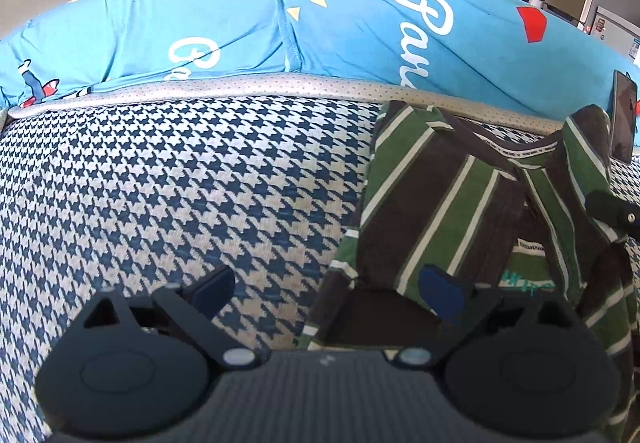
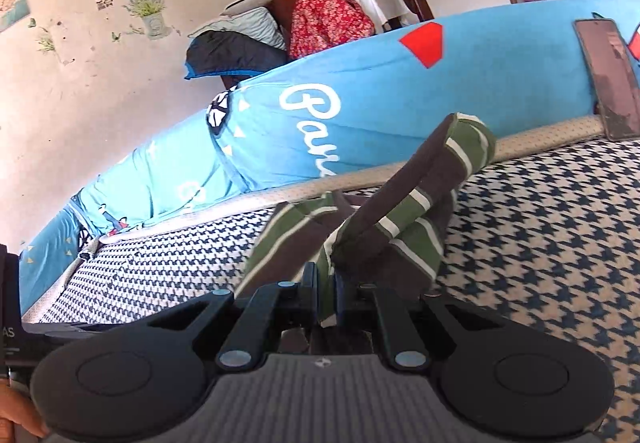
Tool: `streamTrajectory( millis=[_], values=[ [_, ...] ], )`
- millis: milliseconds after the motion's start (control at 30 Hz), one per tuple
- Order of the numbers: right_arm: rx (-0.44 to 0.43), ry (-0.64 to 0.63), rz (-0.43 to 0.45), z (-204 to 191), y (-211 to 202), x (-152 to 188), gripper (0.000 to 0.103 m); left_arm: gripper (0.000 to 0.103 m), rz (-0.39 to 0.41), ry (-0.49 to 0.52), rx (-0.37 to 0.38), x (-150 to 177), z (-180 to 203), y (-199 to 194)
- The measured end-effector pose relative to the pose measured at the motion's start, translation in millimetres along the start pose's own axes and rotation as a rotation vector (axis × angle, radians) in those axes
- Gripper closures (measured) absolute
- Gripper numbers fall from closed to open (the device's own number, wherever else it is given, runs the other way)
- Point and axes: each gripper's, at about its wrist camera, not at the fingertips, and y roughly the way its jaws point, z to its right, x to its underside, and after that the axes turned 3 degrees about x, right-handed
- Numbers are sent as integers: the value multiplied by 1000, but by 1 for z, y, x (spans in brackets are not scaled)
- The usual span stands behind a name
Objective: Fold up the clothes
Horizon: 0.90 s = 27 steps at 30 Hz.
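Right tongs are pinching a striped shirt fold lying on the houndstooth cushion, left tongs gaping empty at its edge; soft, light cloth, probably best gripped at hems.

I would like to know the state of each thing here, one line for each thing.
Striped shirt: crumpled, unfolded, lying on the houndstooth cushion.
Right tongs: shut on a fold of the shirt, lifting it.
Left tongs: open, holding nothing.
Phone: leaning against the blue backrest, screen dark.
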Motion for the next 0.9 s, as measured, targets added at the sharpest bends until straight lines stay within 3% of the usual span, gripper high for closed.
streamTrajectory(
  millis=[100, 233, 300, 367, 567, 900],
  values=[
    [-59, -61, 15, -34, 17, 1, 93, 4, 2, -26, -22, 0, -17, -4],
    [-72, -149, -20, -78, 50, 17, 93, 4, -9, -65, -48, 1, -42, -7],
    [-72, -161, -82, -86, 69, 28, 93, 4, -19, -80, -55, 2, -52, -7],
    [-48, -156, -146, -90, 88, 39, 89, 4, -23, -94, -56, 1, -61, -8],
    [-65, -136, -128, -88, 94, 43, 86, 3, -27, -136, -45, -1, -77, -13],
    [-93, -158, -100, -90, 80, 37, 77, 3, -32, -149, -26, -2, -70, -14]
  ],
)
